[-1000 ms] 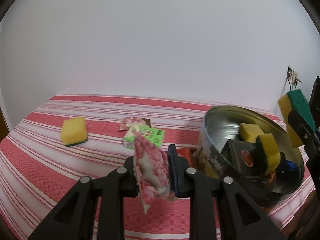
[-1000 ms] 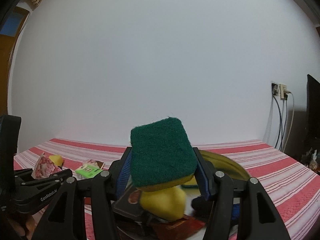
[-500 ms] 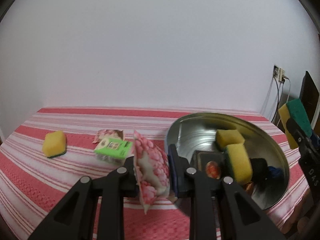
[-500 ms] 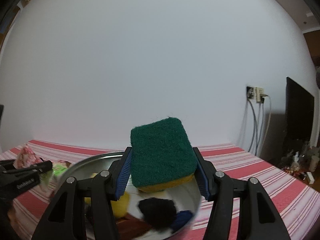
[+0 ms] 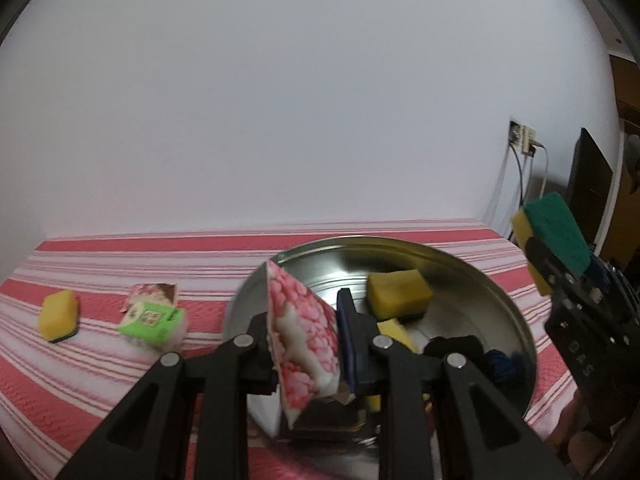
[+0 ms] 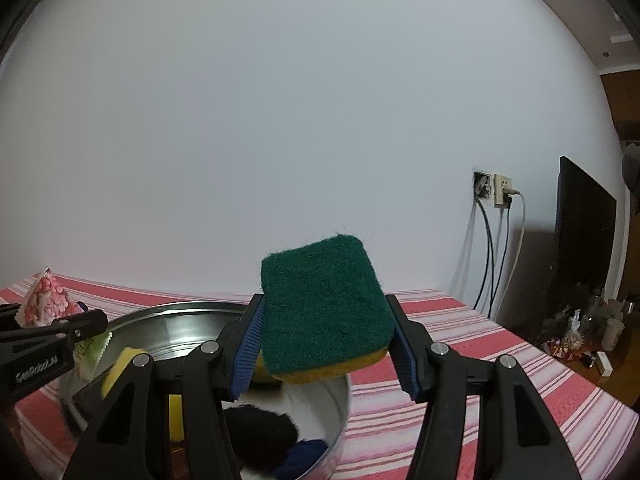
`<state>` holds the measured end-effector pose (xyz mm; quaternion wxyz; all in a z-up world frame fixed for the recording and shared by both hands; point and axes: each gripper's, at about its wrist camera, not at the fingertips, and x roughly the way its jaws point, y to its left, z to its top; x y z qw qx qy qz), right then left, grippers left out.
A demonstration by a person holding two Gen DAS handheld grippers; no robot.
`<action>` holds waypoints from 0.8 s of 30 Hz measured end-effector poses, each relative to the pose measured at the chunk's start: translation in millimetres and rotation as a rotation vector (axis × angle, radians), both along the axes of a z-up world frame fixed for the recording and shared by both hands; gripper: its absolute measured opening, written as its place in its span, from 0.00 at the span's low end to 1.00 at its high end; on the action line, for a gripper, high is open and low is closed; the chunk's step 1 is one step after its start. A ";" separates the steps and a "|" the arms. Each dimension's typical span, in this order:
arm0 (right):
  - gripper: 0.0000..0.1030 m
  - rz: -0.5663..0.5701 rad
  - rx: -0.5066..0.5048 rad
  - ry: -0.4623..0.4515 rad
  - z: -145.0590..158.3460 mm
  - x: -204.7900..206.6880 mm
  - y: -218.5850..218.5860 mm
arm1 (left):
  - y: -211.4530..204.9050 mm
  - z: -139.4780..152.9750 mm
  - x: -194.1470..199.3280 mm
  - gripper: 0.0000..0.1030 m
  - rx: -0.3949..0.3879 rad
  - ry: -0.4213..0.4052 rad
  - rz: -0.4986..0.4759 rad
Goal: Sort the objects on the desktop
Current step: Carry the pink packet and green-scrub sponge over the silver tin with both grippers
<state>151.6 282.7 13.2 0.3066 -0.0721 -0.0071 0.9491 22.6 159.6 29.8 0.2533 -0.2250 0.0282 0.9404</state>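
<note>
Red-and-white striped cloth covers the bench (image 5: 100,380), which runs back to a plain white wall. A large round metal basin (image 5: 516,320) sits on the right half of the bench. Inside it lie a yellow sponge (image 5: 398,294) toward the far side, a second yellow piece just nearer, and some black and dark blue items at the right that are too blurred to name.

The left tongs (image 5: 306,344) hang over the near left rim of the basin, pinching a pink flower-printed packet (image 5: 304,332) that stands on edge between the two fingers. The right tongs (image 6: 324,334) are held above the basin's right side and are clamped on a sponge with a green scouring face (image 6: 324,300) turned toward the camera and a yellow layer beneath; it is in the air, clear of the basin.

On the cloth to the left of the basin lies a small green box (image 5: 154,320), touching a torn pink wrapper (image 5: 154,294) just behind it. Farther left, well apart from them, sits a small yellow sponge with a dark underside (image 5: 59,316).

At the far right, beyond the bench, cables drop from a wall socket (image 6: 494,188) beside a dark screen (image 6: 584,248).
</note>
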 end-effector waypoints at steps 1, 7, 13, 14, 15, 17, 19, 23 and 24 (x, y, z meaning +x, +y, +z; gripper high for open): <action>0.58 -0.001 -0.003 -0.006 -0.3 -3.6 4.2 | 5.0 -0.3 0.3 0.21 -0.002 -0.002 -0.011; 0.58 -0.007 -0.014 -0.041 1.4 -25.6 19.4 | 24.3 -3.8 0.1 0.21 -0.021 -0.012 -0.039; 0.58 0.001 -0.047 -0.060 -7.2 -39.3 22.7 | 37.2 -9.6 -4.3 0.21 -0.043 -0.018 -0.045; 0.58 0.003 -0.047 -0.062 -7.2 -40.6 26.7 | 39.4 -10.8 -5.0 0.21 -0.049 -0.018 -0.045; 0.58 0.006 -0.044 -0.066 -7.5 -41.5 25.6 | 41.6 -11.3 -5.7 0.21 -0.053 -0.019 -0.045; 0.58 0.005 -0.032 -0.083 -9.7 -45.1 22.6 | 44.3 -13.5 -8.3 0.21 -0.058 -0.031 -0.050; 0.58 0.011 -0.036 -0.100 -12.3 -47.8 20.4 | 47.8 -15.5 -9.4 0.18 -0.067 -0.038 -0.057; 0.58 0.031 -0.042 -0.109 -13.4 -54.3 23.8 | 49.0 -15.0 -8.0 0.18 -0.075 -0.019 -0.057; 0.58 0.034 -0.042 -0.114 -13.8 -55.8 22.3 | 49.6 -15.4 -7.8 0.18 -0.077 -0.017 -0.058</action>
